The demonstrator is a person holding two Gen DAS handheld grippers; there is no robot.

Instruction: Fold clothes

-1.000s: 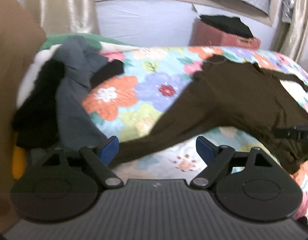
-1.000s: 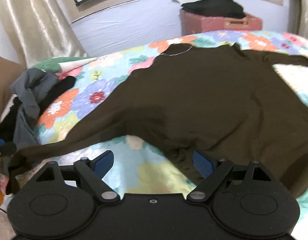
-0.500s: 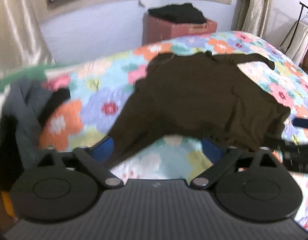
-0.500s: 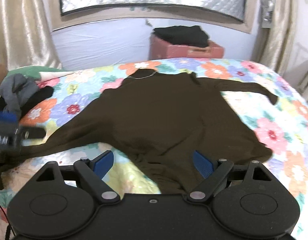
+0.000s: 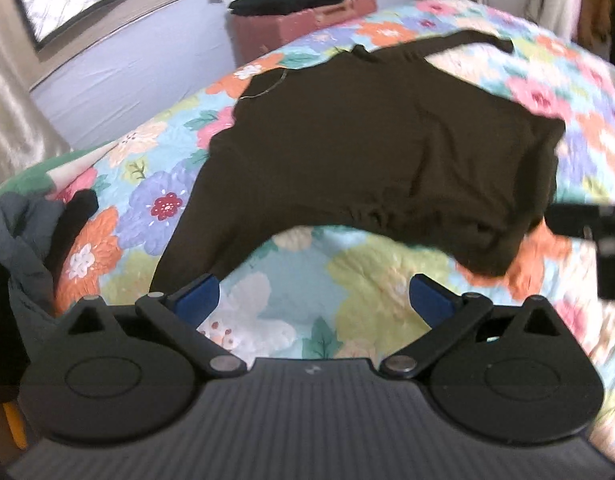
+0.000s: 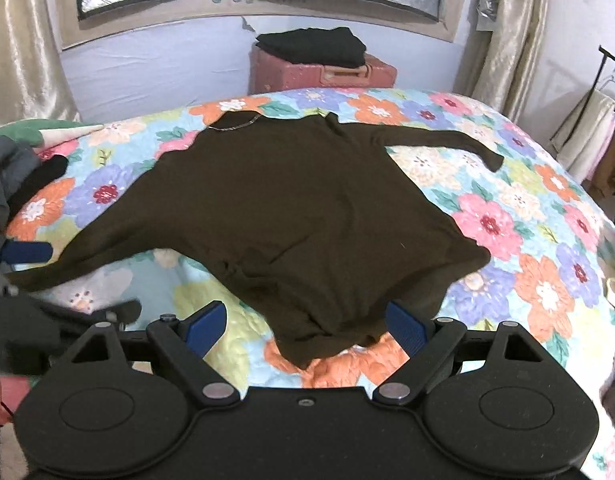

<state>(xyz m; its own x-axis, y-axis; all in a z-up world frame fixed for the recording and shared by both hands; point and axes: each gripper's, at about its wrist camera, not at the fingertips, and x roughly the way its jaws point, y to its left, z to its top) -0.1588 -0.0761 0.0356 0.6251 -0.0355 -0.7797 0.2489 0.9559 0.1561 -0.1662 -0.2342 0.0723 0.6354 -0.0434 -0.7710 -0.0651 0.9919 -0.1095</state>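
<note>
A dark brown long-sleeved sweater (image 6: 299, 208) lies spread on the floral quilt (image 6: 547, 280), collar at the far side. One sleeve reaches out to the far right; the other runs toward the near left. My right gripper (image 6: 307, 328) is open just above the bunched hem, which lies between its blue pads (image 6: 407, 326). My left gripper (image 5: 313, 300) is also open over bare quilt, with the left sleeve (image 5: 187, 240) ending beside its left pad (image 5: 197, 298). In the right wrist view the left gripper shows at the left edge, by the sleeve end.
A heap of grey and black clothes (image 5: 27, 232) sits at the bed's left end. Behind the bed a pink case (image 6: 323, 70) carries folded black clothing. Curtains flank the window, and a clothes rack (image 6: 603, 92) stands at the far right.
The left view has swung right, from the clothes heap to the sweater body. The right gripper has pulled back, so the whole sweater shows. Both grippers stayed open.
</note>
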